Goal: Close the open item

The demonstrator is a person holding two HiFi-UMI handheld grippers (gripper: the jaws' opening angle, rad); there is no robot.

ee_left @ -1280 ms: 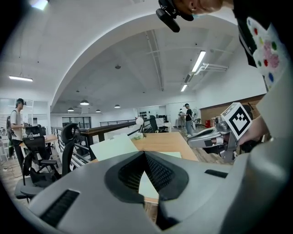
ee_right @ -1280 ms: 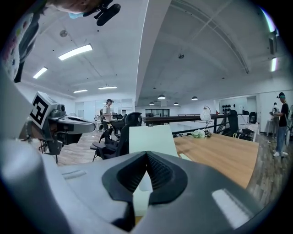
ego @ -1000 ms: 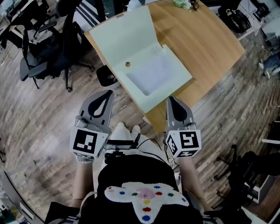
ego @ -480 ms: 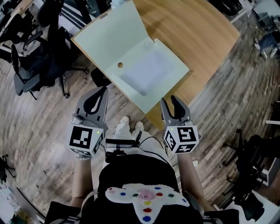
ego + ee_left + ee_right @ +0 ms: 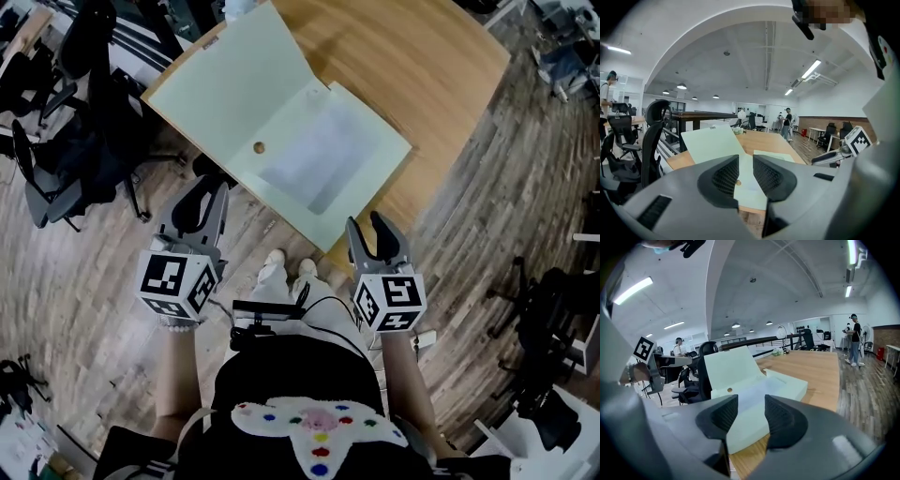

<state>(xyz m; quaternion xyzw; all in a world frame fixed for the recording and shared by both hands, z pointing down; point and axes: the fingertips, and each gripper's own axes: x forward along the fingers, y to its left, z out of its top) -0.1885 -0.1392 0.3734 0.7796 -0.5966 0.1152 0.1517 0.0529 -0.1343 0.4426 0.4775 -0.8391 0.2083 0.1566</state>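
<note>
The pale green box (image 5: 361,155) lies open on the wooden table (image 5: 422,66), at the table corner nearest the person, with its near corner reaching the table edge. The lid (image 5: 230,89) is folded back from the tray toward the far left and stands tilted, as the right gripper view confirms (image 5: 729,364). A small round brown mark (image 5: 259,147) sits on the fold line between lid and tray. The tray interior shows a pale whitish lining (image 5: 309,164). The left gripper (image 5: 212,184) is positioned in front of the table edge, apart from the box, pointing toward the lid side. Its jaws have just been opening and stand at a narrow gap with nothing between them; the box is visible beyond the gap in the left gripper view (image 5: 745,161). The right gripper (image 5: 367,223) is positioned just before the near corner of the box, not touching it. Its jaws have just been opening and stand at a wider gap, also empty (image 5: 751,406). Black office chairs (image 5: 70,164) stand on the plank floor (image 5: 84,300) to the left of the table.
</note>
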